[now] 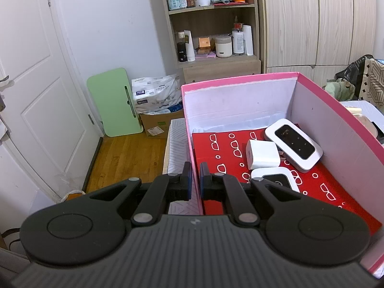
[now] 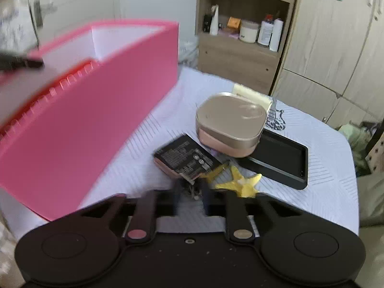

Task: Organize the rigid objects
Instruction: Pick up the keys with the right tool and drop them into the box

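A pink box (image 1: 240,80) with a red patterned floor holds two white pocket routers (image 1: 294,145) (image 1: 276,178) and a white charger block (image 1: 262,153). My left gripper (image 1: 195,177) is shut on the box's left wall. In the right wrist view the pink box (image 2: 96,120) sits at the left, blurred. My right gripper (image 2: 190,195) is open, its fingers around the near edge of a black battery pack (image 2: 186,159). Beyond it are a gold-and-pink case (image 2: 230,122), a black tray (image 2: 280,162) and a yellow star piece (image 2: 242,182).
All this lies on a white quilted cloth (image 2: 324,144) over a table. A wooden shelf unit (image 1: 211,24) with bottles and jars stands behind, wardrobes (image 1: 324,19) to the right, and a door (image 1: 31,84) and wood floor (image 1: 124,158) to the left.
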